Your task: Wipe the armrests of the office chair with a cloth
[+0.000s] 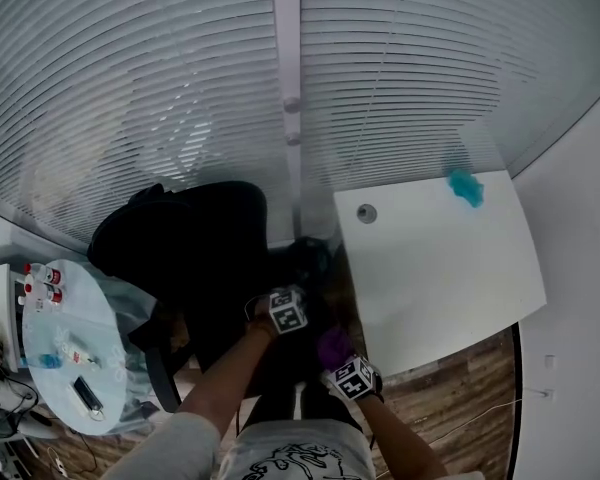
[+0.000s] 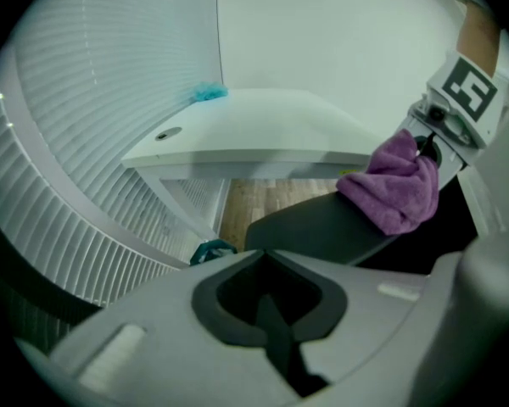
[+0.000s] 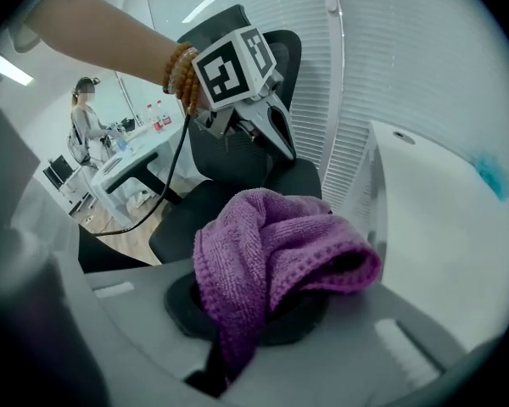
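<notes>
The black office chair (image 1: pixel 195 253) stands below me, left of the white desk. My right gripper (image 3: pixel 254 312) is shut on a bunched purple cloth (image 3: pixel 276 244). In the left gripper view that cloth (image 2: pixel 396 183) rests on the right end of a flat dark pad of the chair (image 2: pixel 314 225), apparently an armrest, with the right gripper (image 2: pixel 433 147) above it. My left gripper (image 2: pixel 276 316) has its jaws together with nothing in them and hovers over the chair seat, close to the right gripper. In the head view the cloth (image 1: pixel 332 346) shows between the two marker cubes.
A white desk (image 1: pixel 435 278) with a teal object (image 1: pixel 465 186) stands to the right, against slatted blinds (image 1: pixel 180 88). A round table (image 1: pixel 90 318) with bottles sits at the left. A person (image 3: pixel 89 121) stands far off. There is wood floor (image 1: pixel 460 398) below the desk.
</notes>
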Demonstrator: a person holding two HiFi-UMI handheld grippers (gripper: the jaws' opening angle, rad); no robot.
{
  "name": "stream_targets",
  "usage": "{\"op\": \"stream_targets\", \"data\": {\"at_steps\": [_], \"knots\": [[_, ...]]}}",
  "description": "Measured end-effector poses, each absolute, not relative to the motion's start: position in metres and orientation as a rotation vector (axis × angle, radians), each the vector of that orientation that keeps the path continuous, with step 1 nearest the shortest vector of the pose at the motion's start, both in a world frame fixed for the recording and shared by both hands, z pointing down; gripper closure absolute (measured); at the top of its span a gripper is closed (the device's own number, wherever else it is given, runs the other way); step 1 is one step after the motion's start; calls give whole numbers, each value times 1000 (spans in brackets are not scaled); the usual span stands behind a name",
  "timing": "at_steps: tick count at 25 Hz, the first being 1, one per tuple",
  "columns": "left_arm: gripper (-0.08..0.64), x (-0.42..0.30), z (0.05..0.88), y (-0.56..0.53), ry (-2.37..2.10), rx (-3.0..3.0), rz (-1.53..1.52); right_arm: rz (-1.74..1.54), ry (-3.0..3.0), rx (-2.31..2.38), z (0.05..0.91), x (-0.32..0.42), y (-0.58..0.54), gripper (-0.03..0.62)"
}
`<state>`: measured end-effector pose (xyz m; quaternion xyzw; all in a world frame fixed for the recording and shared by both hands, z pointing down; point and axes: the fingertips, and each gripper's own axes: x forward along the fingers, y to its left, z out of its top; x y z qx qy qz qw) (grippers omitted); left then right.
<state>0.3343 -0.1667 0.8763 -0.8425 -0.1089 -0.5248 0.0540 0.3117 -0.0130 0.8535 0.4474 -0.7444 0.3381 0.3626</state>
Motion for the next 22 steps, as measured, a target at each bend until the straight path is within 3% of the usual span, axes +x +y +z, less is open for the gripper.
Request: {"op": "stream_targets", "data": {"at_steps": [11, 22], "knots": [[561, 333, 874, -163, -287, -2574, -1588, 983, -1932, 1170, 857, 309, 9, 561], [561, 335, 874, -163, -330, -2542, -1593, 1045, -1919, 1209, 860, 308, -37, 563]]}}
